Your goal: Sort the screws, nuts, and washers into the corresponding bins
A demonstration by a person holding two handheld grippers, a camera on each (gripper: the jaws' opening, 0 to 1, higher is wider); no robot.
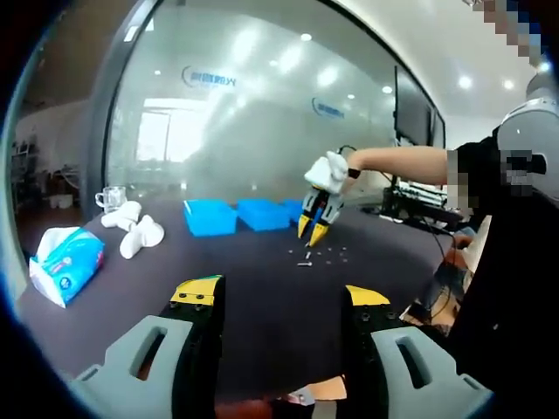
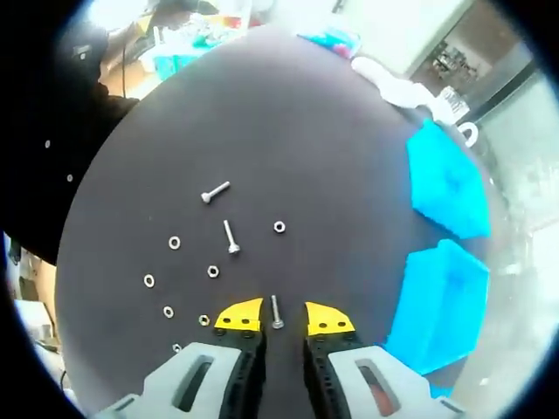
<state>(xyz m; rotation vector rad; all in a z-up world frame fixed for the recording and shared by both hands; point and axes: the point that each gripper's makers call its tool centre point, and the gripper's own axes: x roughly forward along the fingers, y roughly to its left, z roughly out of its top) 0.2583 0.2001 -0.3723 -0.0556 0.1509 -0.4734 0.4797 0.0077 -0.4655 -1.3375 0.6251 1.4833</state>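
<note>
Hovering low over a dark table (image 2: pixel 288 122), the right gripper (image 2: pixel 277 316) is holding its jaws slightly parted around a screw (image 2: pixel 276 312) lying between the tips. Other screws (image 2: pixel 231 236), nuts and washers (image 2: pixel 174 242) are lying scattered toward ten o'clock. Blue bins (image 2: pixel 444 183) are sitting at three o'clock. The left gripper (image 1: pixel 279 297) is hanging with jaws spread wide above the table, well back.
</note>
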